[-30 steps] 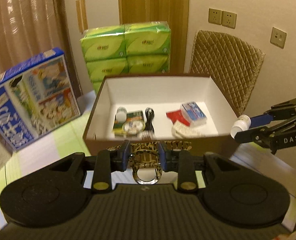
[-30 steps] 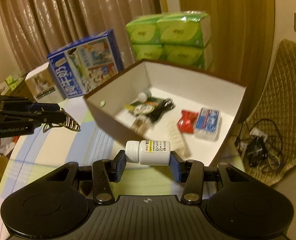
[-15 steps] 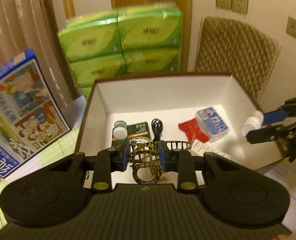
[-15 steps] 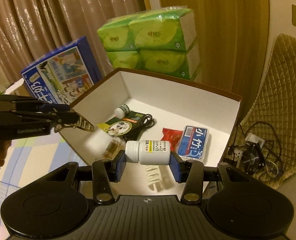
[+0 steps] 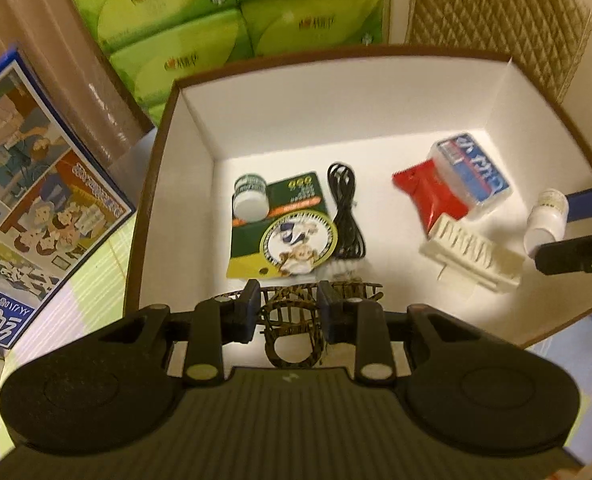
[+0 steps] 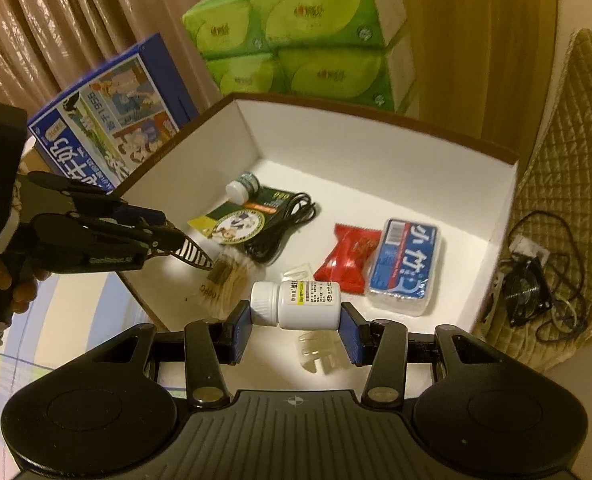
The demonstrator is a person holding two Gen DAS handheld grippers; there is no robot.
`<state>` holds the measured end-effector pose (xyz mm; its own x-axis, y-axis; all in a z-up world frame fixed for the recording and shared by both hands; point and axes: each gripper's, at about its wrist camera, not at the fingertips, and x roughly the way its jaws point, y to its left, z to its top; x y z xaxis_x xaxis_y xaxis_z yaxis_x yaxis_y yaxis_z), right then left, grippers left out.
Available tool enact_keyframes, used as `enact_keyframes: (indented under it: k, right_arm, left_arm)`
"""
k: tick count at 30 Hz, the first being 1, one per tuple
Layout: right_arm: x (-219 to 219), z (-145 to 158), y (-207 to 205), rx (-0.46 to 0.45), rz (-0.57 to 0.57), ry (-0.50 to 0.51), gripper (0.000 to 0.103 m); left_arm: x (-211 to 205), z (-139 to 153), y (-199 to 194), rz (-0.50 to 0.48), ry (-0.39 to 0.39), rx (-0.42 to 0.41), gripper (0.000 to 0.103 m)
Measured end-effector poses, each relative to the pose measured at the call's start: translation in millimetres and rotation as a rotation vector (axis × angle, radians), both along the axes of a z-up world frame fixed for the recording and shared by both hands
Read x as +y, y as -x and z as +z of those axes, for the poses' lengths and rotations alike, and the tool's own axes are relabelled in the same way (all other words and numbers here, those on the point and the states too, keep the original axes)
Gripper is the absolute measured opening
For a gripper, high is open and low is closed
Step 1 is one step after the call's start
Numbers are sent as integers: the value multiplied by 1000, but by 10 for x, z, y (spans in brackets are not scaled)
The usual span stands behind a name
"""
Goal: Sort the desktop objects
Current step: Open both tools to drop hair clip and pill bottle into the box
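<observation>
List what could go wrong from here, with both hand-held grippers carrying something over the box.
1. The left hand-held gripper holds a leopard-print hair clip over the near wall of the box; released here, it may land on the cotton swabs or catch the wall.
2. The white bottle in the right hand-held gripper lies sideways, so it may roll into the red packet once dropped.

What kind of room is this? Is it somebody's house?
Probably a room in a home. There are curtains behind, packs of green tissues stacked by the wall, and a padded chair next to a table with a box of small household things.
</observation>
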<state>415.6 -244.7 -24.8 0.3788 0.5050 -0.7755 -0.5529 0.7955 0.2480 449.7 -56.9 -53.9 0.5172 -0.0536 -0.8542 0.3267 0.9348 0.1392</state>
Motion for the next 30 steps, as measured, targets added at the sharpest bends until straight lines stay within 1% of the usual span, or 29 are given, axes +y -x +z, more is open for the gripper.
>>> enact_keyframes:
  k: [4,17,21,23,24,25,26,27,28,30]
  right_arm:
    - [84,-28,-27,13,20,0,44]
    - [287,-116,-38,43,25,-6,44]
    - [355,-155,-54,42,19,-5,44]
    - [378,-168,-58,22,14,-15,44]
    - [386,-171,-57,6,12,-21,45]
    - [398,-173,-56,-3,18,-23,55]
    - [406,-167,-43,-18,22,-23,63]
    - [410,-158,-25,-37,22,-23,75]
    - [410,-147,-5,-56,27,-22,78]
    - [401,-134,12,-59,36,-13,79]
  left_arm:
    - [33,-62,-37,14,-17,25,26]
    - [142,4,-43,27,-2,19,28]
    - [159,14,-37,31,1,19,32]
    - [160,20,-32,27,-4,15,34]
    - [160,26,-28,26,-5,13,34]
    - [159,31,-26,26,-7,12,37]
    - [160,37,-25,25,-8,11,38]
    - [160,42,-21,24,-9,9,39]
    - [160,46,-15,24,-9,7,41]
    - [160,58,-2,26,-6,6,47]
